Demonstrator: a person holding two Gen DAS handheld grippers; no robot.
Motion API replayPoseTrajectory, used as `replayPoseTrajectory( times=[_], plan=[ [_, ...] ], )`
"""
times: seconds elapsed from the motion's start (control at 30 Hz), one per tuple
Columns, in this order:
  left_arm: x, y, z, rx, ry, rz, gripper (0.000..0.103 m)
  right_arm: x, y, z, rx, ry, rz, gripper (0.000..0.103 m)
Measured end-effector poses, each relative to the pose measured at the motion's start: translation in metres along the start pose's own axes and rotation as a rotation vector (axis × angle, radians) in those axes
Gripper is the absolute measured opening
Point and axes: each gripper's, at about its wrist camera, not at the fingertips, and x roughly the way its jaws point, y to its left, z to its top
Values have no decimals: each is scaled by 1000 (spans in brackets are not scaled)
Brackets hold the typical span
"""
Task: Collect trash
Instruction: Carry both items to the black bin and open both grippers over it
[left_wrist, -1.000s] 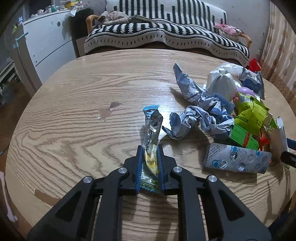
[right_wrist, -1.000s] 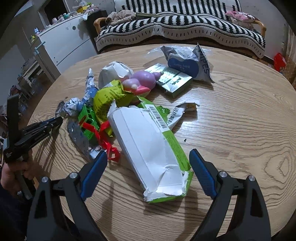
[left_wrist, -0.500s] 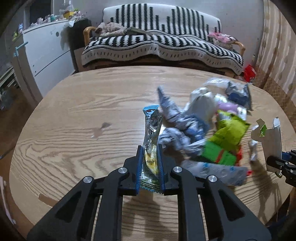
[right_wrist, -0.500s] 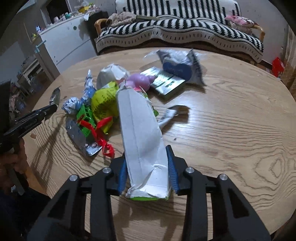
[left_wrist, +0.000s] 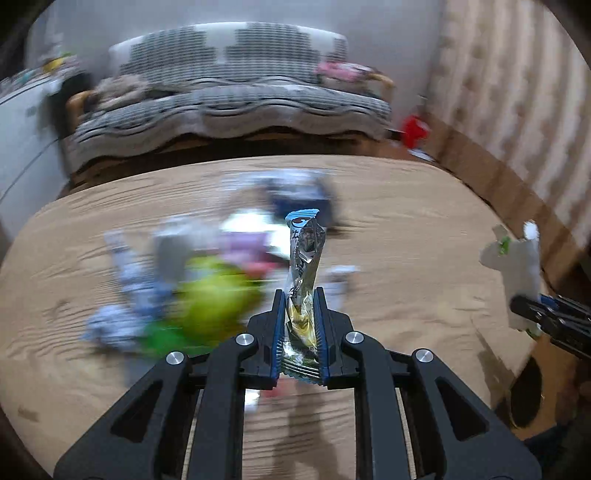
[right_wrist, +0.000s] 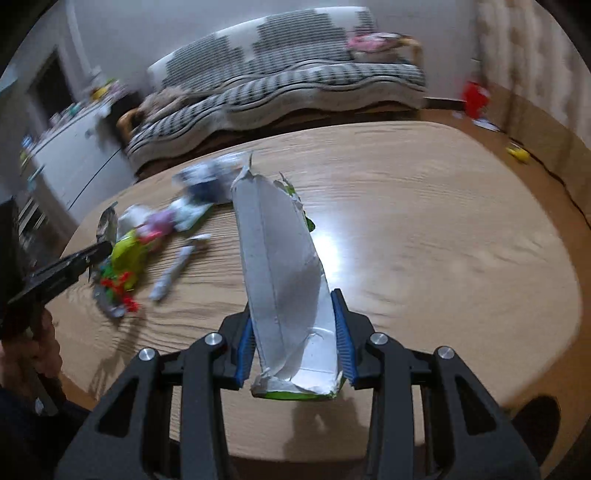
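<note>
Meanwhile, the left gripper (left_wrist: 300, 314) was pressed nearly together, its blue-lined fingers (left_wrist: 277, 334) pinching the lower end of a silvery snack wrapper (left_wrist: 304, 273). The wrapper stood upright between them, its blue crimped top rising well above the fingertips and clear of the wooden counter (left_wrist: 406, 236). Beyond and to the left of it, the heap of trash (left_wrist: 192, 295) lay on the counter, too blurred to sort out piece by piece; a yellow-green wrapper and some crumpled blue-and-white foil showed among it.

The right gripper (right_wrist: 295, 325) was closed partway around a torn carton (right_wrist: 280, 266), squeezing its lower sides between the blue pads (right_wrist: 341, 332). The carton's white inner face was turned toward the camera, a green printed edge showed along the ragged bottom, and its torn top pointed away and upward, lifted off the counter (right_wrist: 443, 221). In the left wrist view the same carton (left_wrist: 517, 266) appeared at the far right, held in the right gripper (left_wrist: 532, 314) over the counter's edge.

In the right wrist view the left gripper (right_wrist: 96, 253) reached in from the left edge, carried level above the counter just beside the trash heap (right_wrist: 147, 236), with the person's left hand (right_wrist: 33, 343) wrapped round its handle. A striped sofa (right_wrist: 280, 74) stood behind the counter.
</note>
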Motion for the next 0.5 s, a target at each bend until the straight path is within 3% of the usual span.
replayPoseTrajectory(
  times=[0.23, 0.5],
  plan=[
    [23, -156, -8, 190, 35, -226, 15, -60, -124, -41, 204, -40, -165, 38],
    [45, -310, -44, 359, 95, -427, 15, -125, -255, -125, 448, -36, -356, 38]
  ],
)
